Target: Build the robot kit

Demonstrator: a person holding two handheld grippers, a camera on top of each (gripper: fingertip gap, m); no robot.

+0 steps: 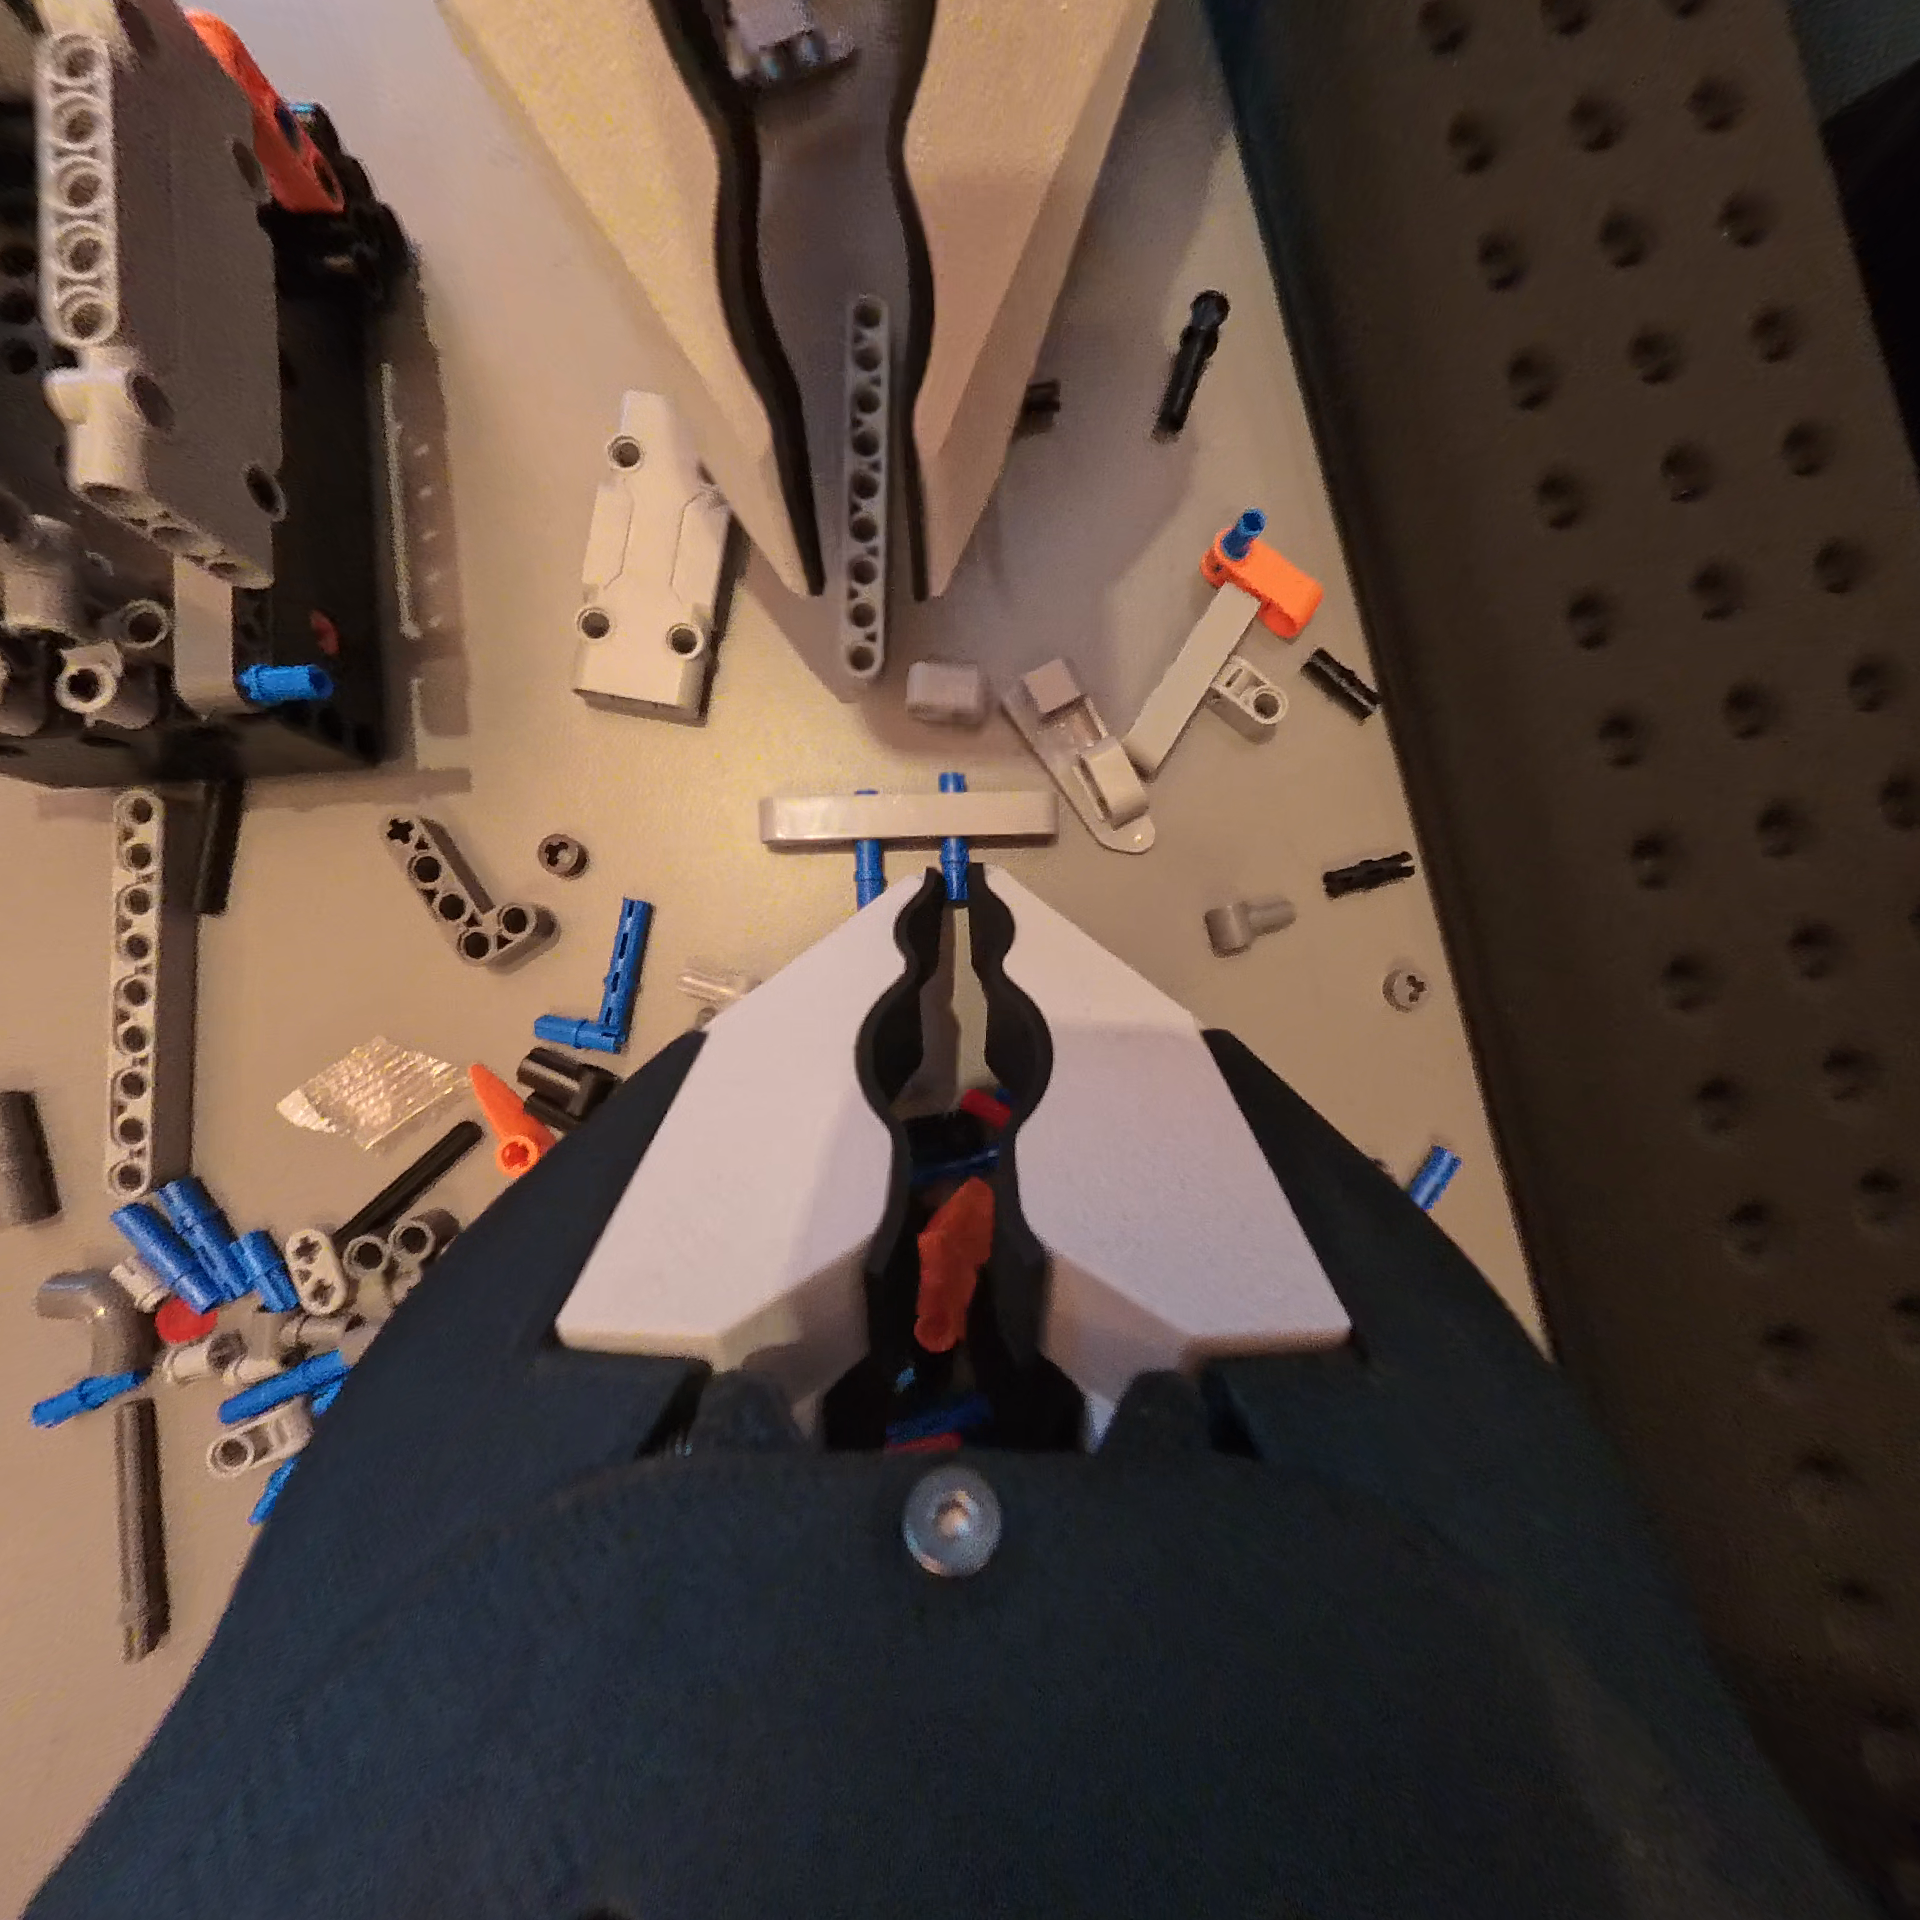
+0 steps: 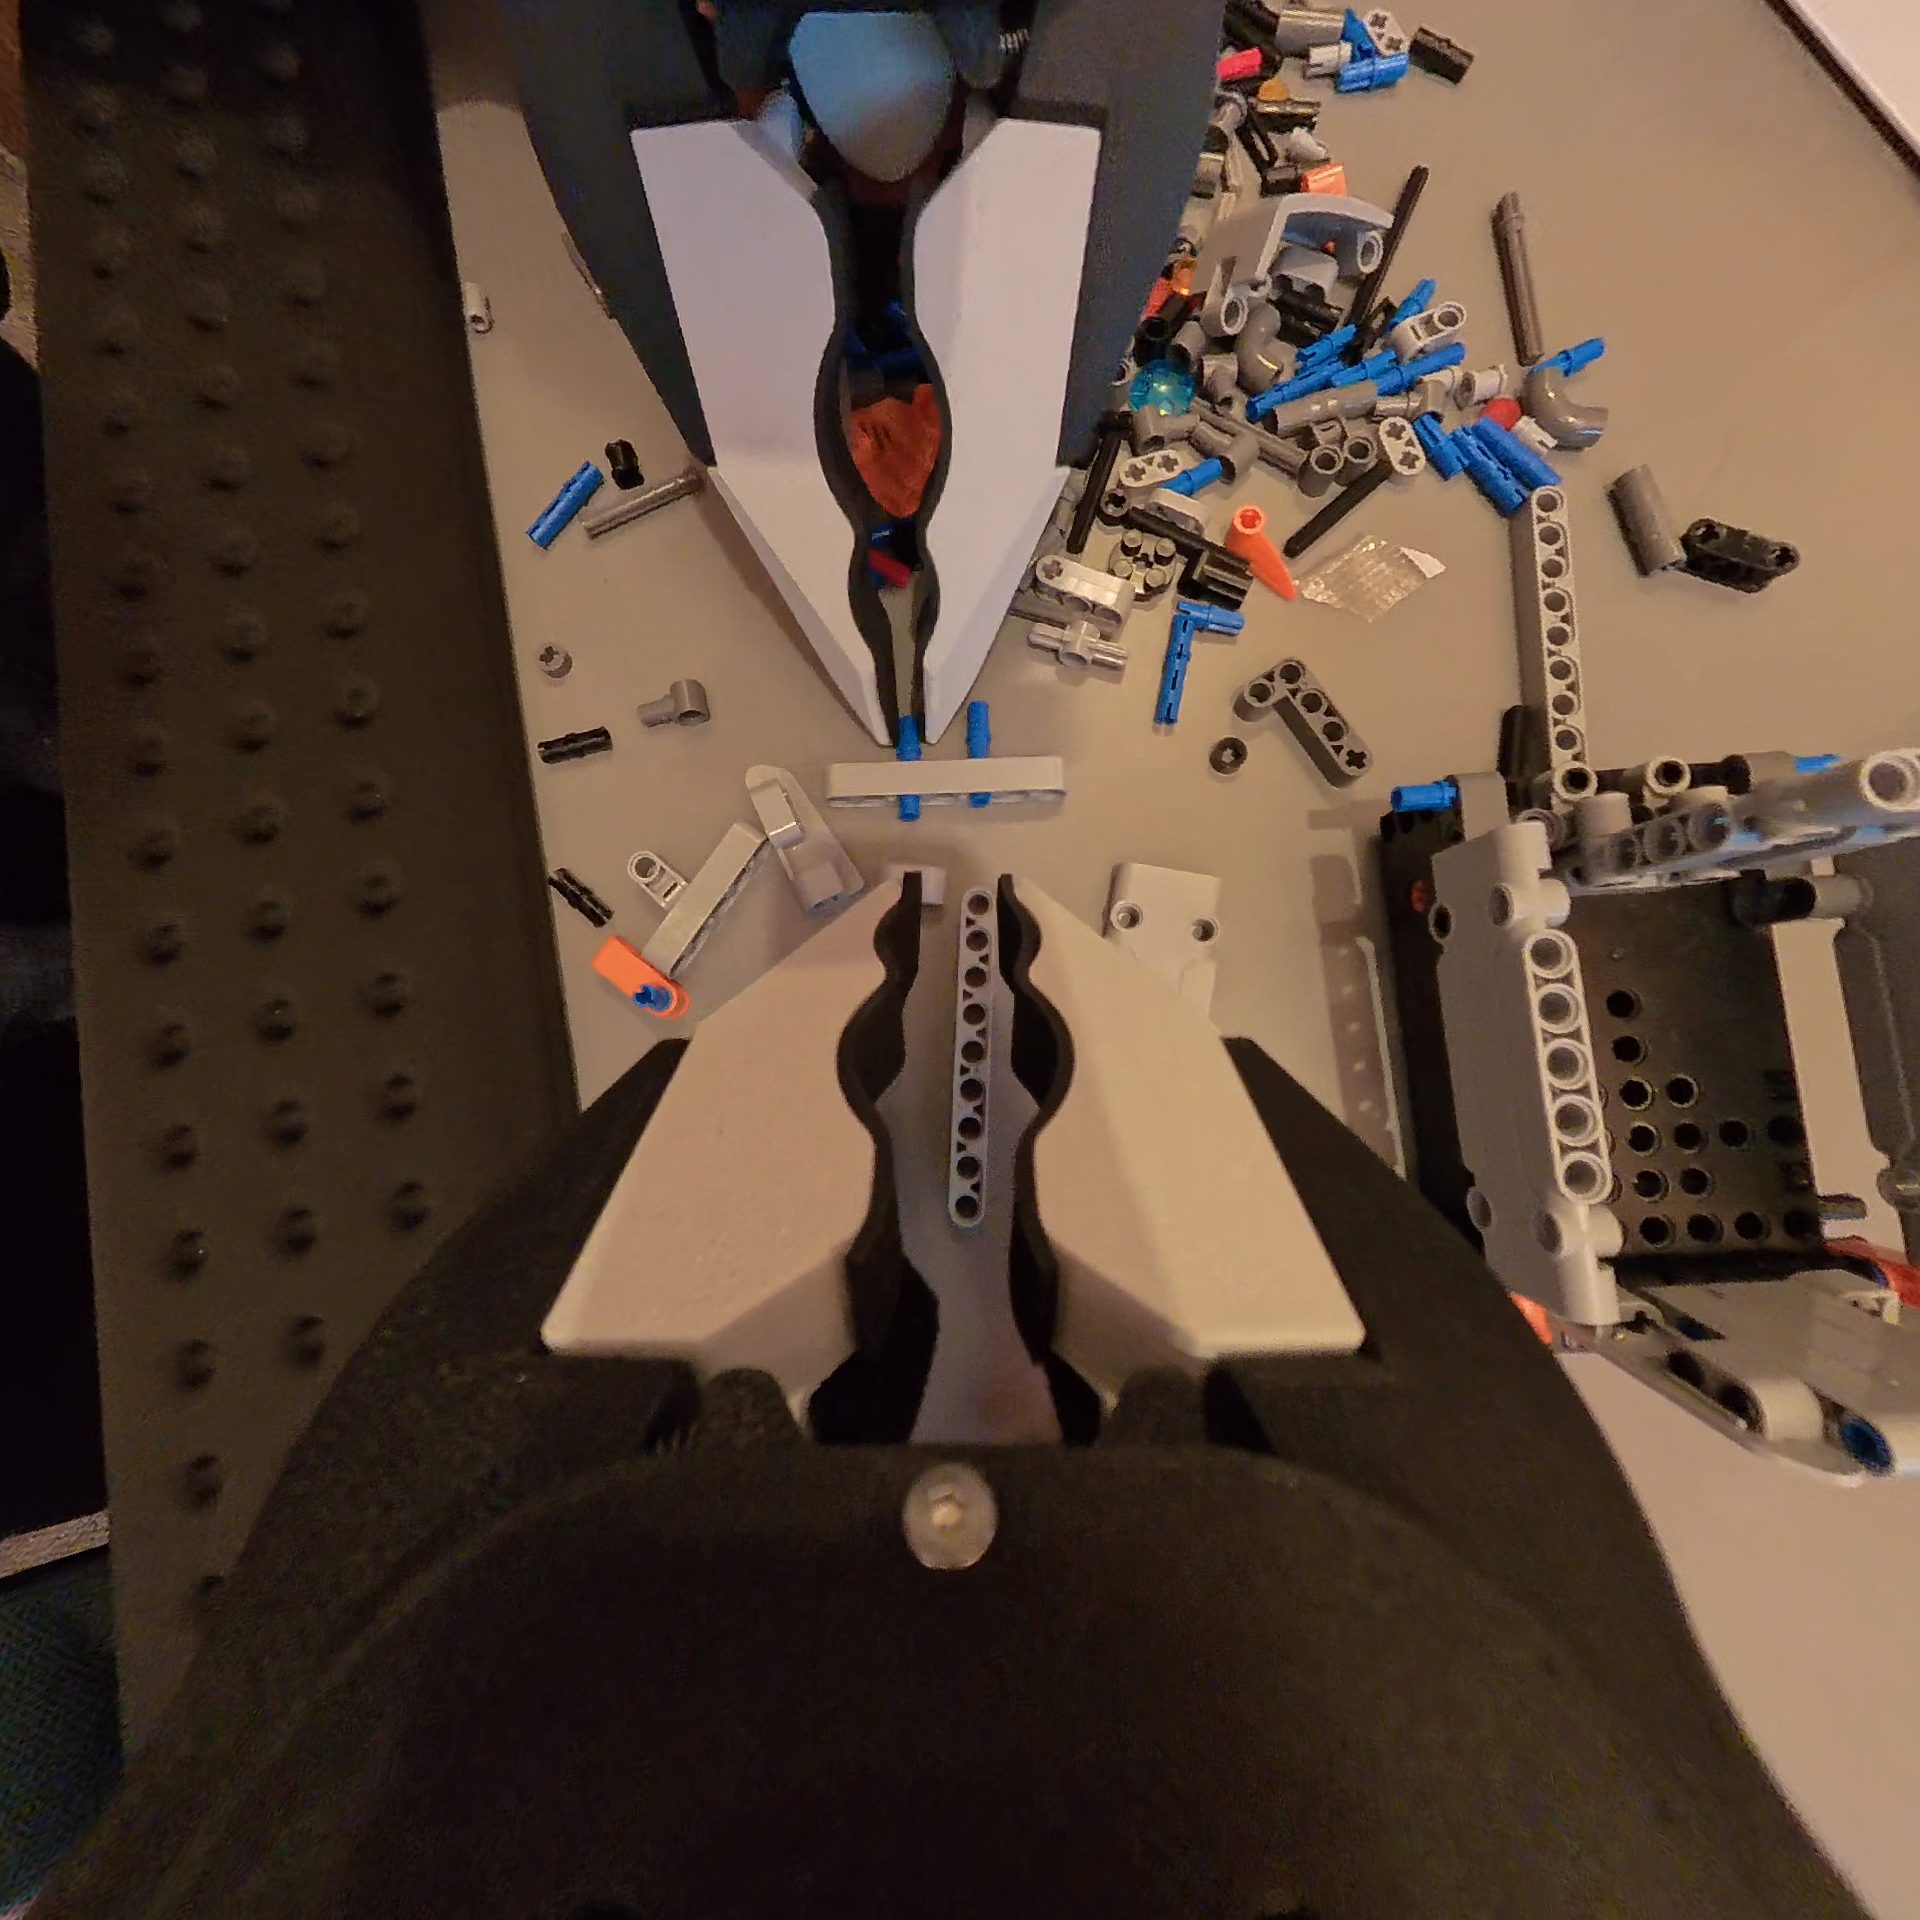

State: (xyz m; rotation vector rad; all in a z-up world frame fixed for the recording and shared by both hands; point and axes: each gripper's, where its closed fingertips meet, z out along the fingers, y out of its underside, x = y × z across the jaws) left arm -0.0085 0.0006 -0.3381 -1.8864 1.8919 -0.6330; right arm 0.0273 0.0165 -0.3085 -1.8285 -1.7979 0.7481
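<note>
My left gripper (image 1: 951,883) is shut on a blue pin (image 1: 954,857) that sits in a short grey beam (image 1: 904,816) lying on the table. A second blue pin (image 1: 868,862) sits in the same beam beside it. The right wrist view shows the same pinch: the left gripper (image 2: 909,740), the blue pin (image 2: 909,732), the short beam (image 2: 945,779). My right gripper (image 2: 961,894) is open just short of that beam. A long grey holed beam (image 2: 971,1060) shows in the gap between its fingers, with room left at the left pad. The right gripper (image 1: 868,594) and the long beam (image 1: 864,488) also show in the left wrist view.
A partly built grey and black model (image 2: 1610,1039) stands to the right, and also shows in the left wrist view (image 1: 187,416). A pile of loose blue, grey and black parts (image 2: 1351,395) lies behind. A dark perforated board (image 2: 260,727) borders the table. A grey panel piece (image 2: 1164,904) lies near the right gripper. There is about 5 cm between the tips of the two grippers.
</note>
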